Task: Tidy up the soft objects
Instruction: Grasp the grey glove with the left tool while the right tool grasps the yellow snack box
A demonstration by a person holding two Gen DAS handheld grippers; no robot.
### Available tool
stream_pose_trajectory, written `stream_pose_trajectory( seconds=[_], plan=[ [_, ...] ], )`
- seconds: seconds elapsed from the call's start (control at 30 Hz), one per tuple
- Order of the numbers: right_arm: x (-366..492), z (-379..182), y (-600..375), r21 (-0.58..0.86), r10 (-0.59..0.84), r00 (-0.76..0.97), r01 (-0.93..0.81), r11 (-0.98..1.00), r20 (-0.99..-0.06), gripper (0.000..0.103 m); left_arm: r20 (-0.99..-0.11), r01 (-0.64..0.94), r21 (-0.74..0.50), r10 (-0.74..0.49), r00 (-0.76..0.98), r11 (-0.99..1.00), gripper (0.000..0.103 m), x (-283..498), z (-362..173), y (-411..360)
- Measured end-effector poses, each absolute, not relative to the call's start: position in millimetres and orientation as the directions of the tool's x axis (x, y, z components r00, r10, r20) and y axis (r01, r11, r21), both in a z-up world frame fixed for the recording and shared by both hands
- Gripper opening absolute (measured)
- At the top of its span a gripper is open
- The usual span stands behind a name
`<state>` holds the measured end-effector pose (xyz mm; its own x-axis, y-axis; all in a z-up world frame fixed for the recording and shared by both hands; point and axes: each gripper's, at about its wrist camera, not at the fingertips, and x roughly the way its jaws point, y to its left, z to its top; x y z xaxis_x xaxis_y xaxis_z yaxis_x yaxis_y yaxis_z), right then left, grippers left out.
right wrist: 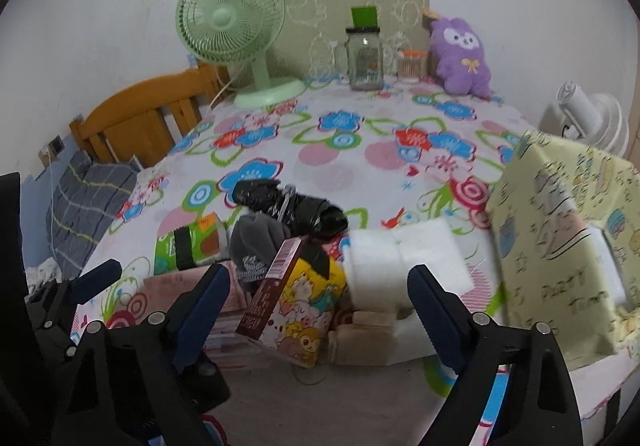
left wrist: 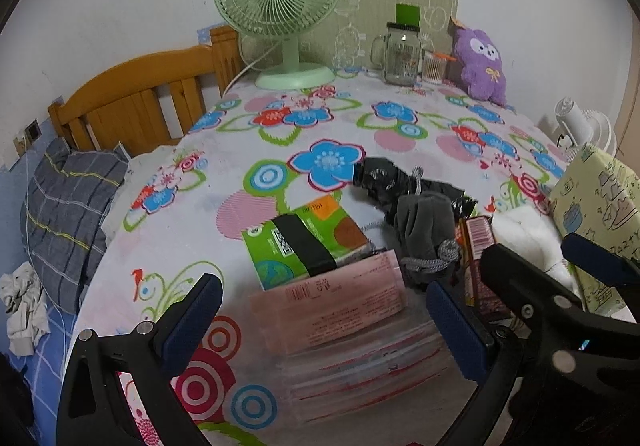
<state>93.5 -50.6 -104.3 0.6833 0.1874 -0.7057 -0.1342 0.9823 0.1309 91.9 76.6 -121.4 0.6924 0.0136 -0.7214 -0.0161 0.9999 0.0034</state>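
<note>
**Left wrist view: both grippers spread wide above a heap on a flowered table**

Left wrist view shows the left gripper (left wrist: 324,310) nearest, jaws wide apart with nothing pressed between them; under it lies a stack of pink flat packets (left wrist: 340,310) on the flowered tablecloth (left wrist: 240,126). Just beyond sits a green tissue pack (left wrist: 300,242), and to its right a grey drawstring pouch (left wrist: 424,230) touching a black crinkled bag (left wrist: 384,176).

In the right wrist view the right gripper (right wrist: 320,302) is also spread wide and empty. Between its fingers stand a brown slim box (right wrist: 272,290), tilted, and a yellow cartoon-printed pack (right wrist: 312,310) beside it. A white foam block (right wrist: 404,262) lies just right of those, next to a pale yellow patterned box (right wrist: 560,238) at the table's right edge.

Far back, near the wall, stand a green desk fan (left wrist: 280,6), a glass jar mug (left wrist: 400,54), a small cotton-swab pot (left wrist: 434,66) and a purple plush toy (left wrist: 480,62). A wooden headboard (left wrist: 132,98) and a grey checked pillow (left wrist: 68,206) show at left.
</note>
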Motion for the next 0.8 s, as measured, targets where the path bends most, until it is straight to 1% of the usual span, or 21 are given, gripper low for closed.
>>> stream_pose_trajectory(
  seconds=[0.3, 0.4, 0.5, 0.57, 0.6, 0.63, 0.67, 0.73, 0.8],
  plan=[
    [104.6, -122.3, -41.7, 0.141, 0.193, 0.625, -0.131, 0.981, -0.756, 0.078, -0.749, -0.014, 0.02, 0.024, 0.662, 1.0, 0.102, 100.6, -136.3, 74.1],
    [107.2, -126.2, -38.1, 0.135, 0.189, 0.61, -0.133, 0.982, -0.77, 0.071, -0.756, -0.014, 0.033, 0.033, 0.654, 0.999, 0.102, 103.4, -140.8, 72.9],
    [110.0, -129.2, -35.4, 0.145, 0.201, 0.595, -0.142, 0.979, -0.778, 0.06, -0.76, -0.012, 0.033, 0.033, 0.649, 0.999, 0.102, 105.0, -142.6, 72.7],
    [112.2, -131.1, -35.0, 0.156, 0.21, 0.579, -0.142, 0.977, -0.788, 0.047, -0.759, -0.014, 0.038, 0.038, 0.651, 0.999, 0.102, 104.9, -142.1, 73.2],
    [113.1, -131.9, -34.8, 0.155, 0.208, 0.575, -0.141, 0.978, -0.791, 0.047, -0.758, -0.014, 0.04, 0.04, 0.651, 0.999, 0.102, 104.9, -141.4, 73.6],
    [113.4, -132.0, -35.0, 0.156, 0.207, 0.576, -0.138, 0.978, -0.791, 0.044, -0.757, -0.012, 0.04, 0.038, 0.652, 0.999, 0.102, 104.9, -140.6, 73.6],
    [113.3, -131.7, -35.1, 0.157, 0.207, 0.575, -0.136, 0.978, -0.792, 0.039, -0.757, -0.013, 0.039, 0.038, 0.652, 0.999, 0.102, 105.4, -140.3, 73.8],
    [113.4, -130.7, -36.2, 0.155, 0.201, 0.577, -0.127, 0.98, -0.791, 0.035, -0.755, -0.012, 0.038, 0.036, 0.654, 0.999, 0.102, 105.5, -138.6, 73.1],
    [113.4, -129.1, -39.2, 0.164, 0.204, 0.579, -0.121, 0.979, -0.789, 0.033, -0.75, -0.007, 0.035, 0.032, 0.66, 0.999, 0.102, 105.1, -136.3, 71.8]
  ],
)
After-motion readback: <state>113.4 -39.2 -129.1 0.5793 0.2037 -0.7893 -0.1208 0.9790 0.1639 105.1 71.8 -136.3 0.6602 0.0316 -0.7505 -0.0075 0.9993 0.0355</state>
